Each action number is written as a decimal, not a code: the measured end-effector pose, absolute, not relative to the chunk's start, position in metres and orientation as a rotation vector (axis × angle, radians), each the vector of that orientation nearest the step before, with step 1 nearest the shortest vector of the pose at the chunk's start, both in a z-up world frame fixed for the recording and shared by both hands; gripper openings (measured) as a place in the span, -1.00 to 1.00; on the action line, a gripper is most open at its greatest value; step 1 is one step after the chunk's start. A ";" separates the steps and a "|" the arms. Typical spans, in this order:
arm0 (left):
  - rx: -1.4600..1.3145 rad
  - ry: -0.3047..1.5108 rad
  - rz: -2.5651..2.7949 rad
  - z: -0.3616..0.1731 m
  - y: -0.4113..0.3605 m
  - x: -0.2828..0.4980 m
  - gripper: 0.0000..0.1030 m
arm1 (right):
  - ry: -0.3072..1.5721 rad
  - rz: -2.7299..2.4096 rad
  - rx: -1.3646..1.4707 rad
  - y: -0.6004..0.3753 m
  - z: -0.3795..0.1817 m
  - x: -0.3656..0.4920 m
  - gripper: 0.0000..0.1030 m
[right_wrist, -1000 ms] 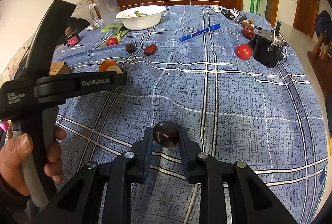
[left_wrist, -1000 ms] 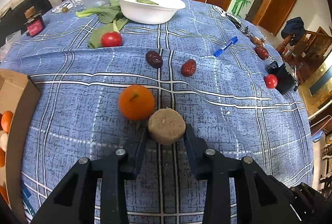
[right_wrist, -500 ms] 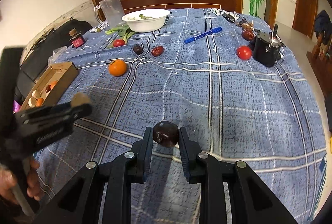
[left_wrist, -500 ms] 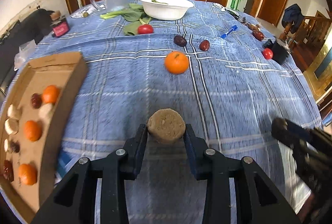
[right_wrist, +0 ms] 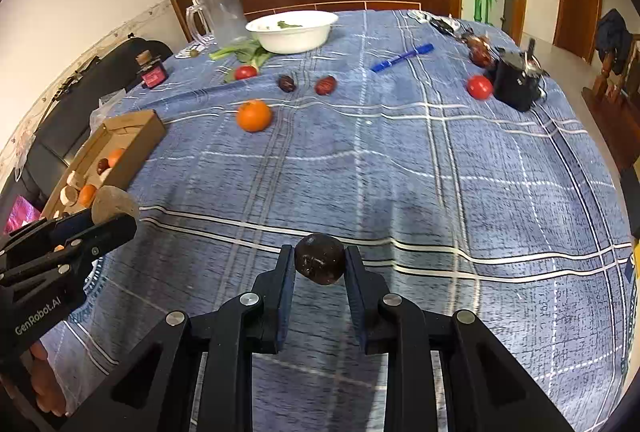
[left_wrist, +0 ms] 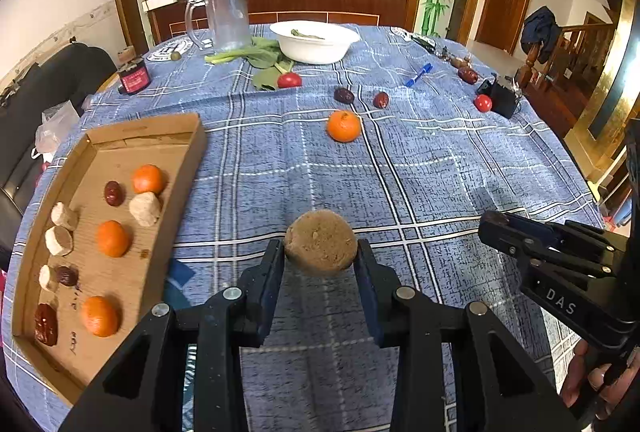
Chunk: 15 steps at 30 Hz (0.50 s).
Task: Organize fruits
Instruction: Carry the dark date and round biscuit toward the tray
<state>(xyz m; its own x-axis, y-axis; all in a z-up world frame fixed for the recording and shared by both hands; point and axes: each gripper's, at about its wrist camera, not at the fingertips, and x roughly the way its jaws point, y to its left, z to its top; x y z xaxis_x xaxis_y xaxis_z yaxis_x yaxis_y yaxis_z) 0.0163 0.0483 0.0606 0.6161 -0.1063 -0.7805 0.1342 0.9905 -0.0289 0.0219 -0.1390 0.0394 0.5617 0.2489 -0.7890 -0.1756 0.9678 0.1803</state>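
Note:
My left gripper (left_wrist: 320, 256) is shut on a round tan piece (left_wrist: 321, 241), held above the blue plaid cloth, right of the cardboard tray (left_wrist: 188, 152). The tray holds several oranges, dark dates and pale pieces. My right gripper (right_wrist: 319, 266) is shut on a dark date (right_wrist: 320, 258) above the cloth near the front edge. An orange (left_wrist: 343, 126), two dates (left_wrist: 344, 95) (left_wrist: 381, 99) and a red tomato (left_wrist: 289, 80) lie on the cloth farther back. The left gripper also shows in the right wrist view (right_wrist: 96, 220), beside the tray (right_wrist: 136, 136).
A white bowl (left_wrist: 314, 42), leafy greens (left_wrist: 260, 56), a clear jug (left_wrist: 226, 16) and a small red jar (left_wrist: 134, 76) stand at the back. A blue pen (left_wrist: 418, 74), another tomato (left_wrist: 482, 102) and a black object (left_wrist: 502, 96) lie at the right.
My left gripper pulled back and up from the orange with the tan piece, bringing the tray fully into view. My right gripper held its date and shifted slightly.

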 end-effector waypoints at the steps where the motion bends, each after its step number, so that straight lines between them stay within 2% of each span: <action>1: 0.029 0.893 -0.138 0.063 0.053 0.015 -0.33 | 0.937 0.251 0.082 -0.135 0.042 0.021 -0.48; 15: -0.048 0.856 -0.071 0.087 0.122 0.007 -0.32 | 0.895 0.306 0.039 -0.078 0.064 0.027 -0.48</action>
<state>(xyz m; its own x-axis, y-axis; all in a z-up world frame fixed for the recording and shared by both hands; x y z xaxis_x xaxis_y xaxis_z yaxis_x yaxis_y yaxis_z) 0.0070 0.1223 0.0872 0.6532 -0.0818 -0.7528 0.0433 0.9966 -0.0707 0.0269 -0.0784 0.0643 0.5851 0.2785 -0.7616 -0.2458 0.9559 0.1607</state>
